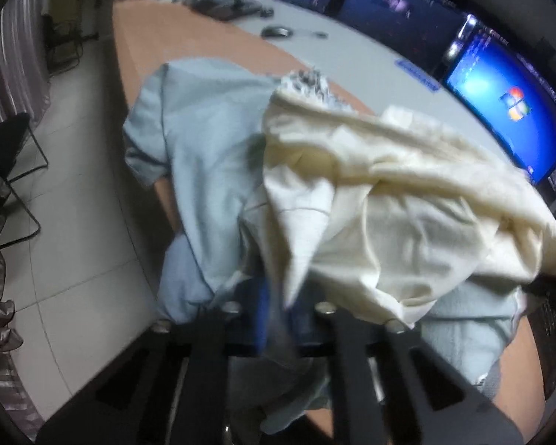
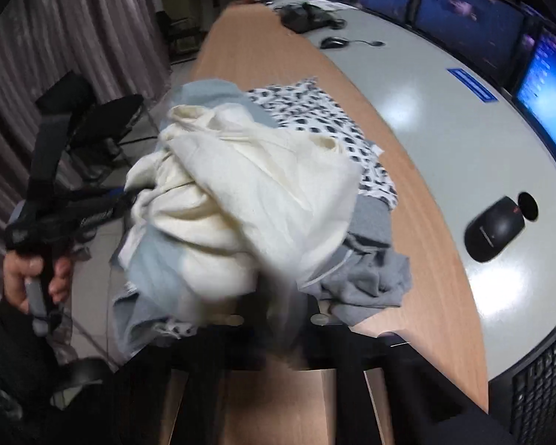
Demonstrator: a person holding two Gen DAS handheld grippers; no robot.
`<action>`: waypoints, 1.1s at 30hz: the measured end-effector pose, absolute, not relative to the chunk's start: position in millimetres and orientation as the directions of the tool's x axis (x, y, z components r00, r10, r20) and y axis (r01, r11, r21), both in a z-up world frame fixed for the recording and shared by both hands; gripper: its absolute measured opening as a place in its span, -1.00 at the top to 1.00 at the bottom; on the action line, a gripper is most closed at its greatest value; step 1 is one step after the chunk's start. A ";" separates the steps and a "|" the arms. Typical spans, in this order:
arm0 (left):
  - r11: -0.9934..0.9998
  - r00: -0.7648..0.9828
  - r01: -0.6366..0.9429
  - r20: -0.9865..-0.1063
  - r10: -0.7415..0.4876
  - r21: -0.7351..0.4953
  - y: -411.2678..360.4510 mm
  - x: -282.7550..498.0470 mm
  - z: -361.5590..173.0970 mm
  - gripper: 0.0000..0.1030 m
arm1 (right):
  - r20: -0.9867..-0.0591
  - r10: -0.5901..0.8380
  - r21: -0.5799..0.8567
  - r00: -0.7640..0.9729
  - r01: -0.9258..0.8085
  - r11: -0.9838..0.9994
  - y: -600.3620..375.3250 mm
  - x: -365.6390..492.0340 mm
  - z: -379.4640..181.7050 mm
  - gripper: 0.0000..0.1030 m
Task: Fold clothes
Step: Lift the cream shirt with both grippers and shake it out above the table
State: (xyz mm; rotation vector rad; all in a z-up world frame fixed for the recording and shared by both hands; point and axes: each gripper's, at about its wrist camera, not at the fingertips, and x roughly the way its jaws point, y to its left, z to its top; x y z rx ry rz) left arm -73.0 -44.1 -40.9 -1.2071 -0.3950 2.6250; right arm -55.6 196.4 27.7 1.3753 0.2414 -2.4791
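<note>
Through my left wrist camera, the left gripper (image 1: 278,319) sits at the bottom of the view with its jaws clenched together; blurred cloth lies right at the tips, and I cannot tell for certain which layer is pinched. Just ahead of it, the crumpled cream cotton garment (image 1: 381,200) drapes over the pale blue fabric garment (image 1: 200,148), which hangs off the near edge of the wood-trimmed grey counter (image 1: 189,37). A black-and-white spotted cloth (image 1: 311,79) peeks out behind the pile.

Through my right wrist camera, the right gripper (image 2: 278,324) is also clenched, its tips buried in the blurred lower edge of the cream garment directly in front of it. A grey knit garment (image 2: 370,278) lies just to the right of the tips. The person's hand (image 2: 33,278) grips the other gripper's handle at far left. A black computer mouse (image 2: 495,228) rests well apart on the counter.
</note>
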 end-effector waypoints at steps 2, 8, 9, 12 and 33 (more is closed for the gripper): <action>-0.931 -0.678 -0.091 -0.663 0.318 -0.354 -48.5 -69.8 -30.7 0.87 | -0.826 -0.171 -0.026 -0.537 0.339 -0.940 198.5 -47.6 38.1 0.88; -0.949 -0.790 -0.081 -0.561 0.248 -0.305 -51.5 -58.4 10.9 0.88 | -0.784 -0.072 -0.173 -0.616 0.328 -0.929 198.8 -32.4 65.7 0.89; -0.954 -0.811 -0.087 -0.536 0.236 -0.288 -50.4 -53.5 20.7 0.88 | -0.770 -0.037 -0.221 -0.637 0.321 -0.921 195.6 -29.5 70.7 0.89; -0.974 -0.866 -0.098 -0.465 0.185 -0.206 -45.6 -37.9 56.2 0.88 | -0.677 0.108 -0.413 -0.728 0.255 -0.874 191.4 -12.3 95.5 0.89; -0.746 -0.750 -0.662 -0.060 0.659 0.072 29.7 209.4 227.9 0.86 | -0.128 0.777 -0.837 -0.617 -0.353 -0.418 232.4 343.0 247.0 0.89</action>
